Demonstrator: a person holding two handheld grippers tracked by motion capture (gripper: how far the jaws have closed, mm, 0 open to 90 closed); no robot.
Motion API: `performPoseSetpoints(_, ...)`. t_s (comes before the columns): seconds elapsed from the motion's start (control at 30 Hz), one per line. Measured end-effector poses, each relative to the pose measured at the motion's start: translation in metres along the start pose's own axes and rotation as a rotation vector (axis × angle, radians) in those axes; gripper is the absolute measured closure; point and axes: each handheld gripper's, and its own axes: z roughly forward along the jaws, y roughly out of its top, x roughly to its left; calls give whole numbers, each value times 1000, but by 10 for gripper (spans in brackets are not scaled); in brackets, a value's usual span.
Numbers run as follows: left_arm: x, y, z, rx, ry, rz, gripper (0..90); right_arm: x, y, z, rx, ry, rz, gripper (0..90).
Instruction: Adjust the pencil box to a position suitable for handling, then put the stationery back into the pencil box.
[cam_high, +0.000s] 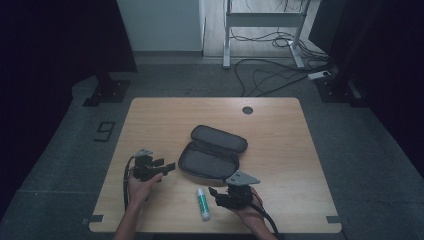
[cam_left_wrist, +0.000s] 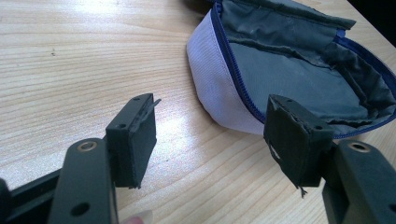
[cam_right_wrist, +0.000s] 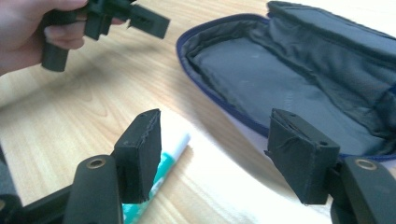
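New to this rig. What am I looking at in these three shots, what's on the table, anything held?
No robot arm here: a person holds a handheld two-jaw gripper in each hand. The high view looks down on the wooden table; the other two views come from cameras riding on each gripper, looking along its black jaws. On the table lie an open, empty pencil case and a green-and-white glue stick. The left gripper points at the case's near side, jaws open, nothing between them. The right gripper is open too, beside the glue stick, holding nothing.
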Motion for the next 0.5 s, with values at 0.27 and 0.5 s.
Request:
performPoseSetpoints(0.27, 0, 1, 1, 2, -1, 11, 344, 14, -2, 6, 25, 30, -13, 343)
performPoseSetpoints(0.5, -1, 0, 3, 14, -3, 15, 339, 24, -7, 16, 53, 30, -30, 343)
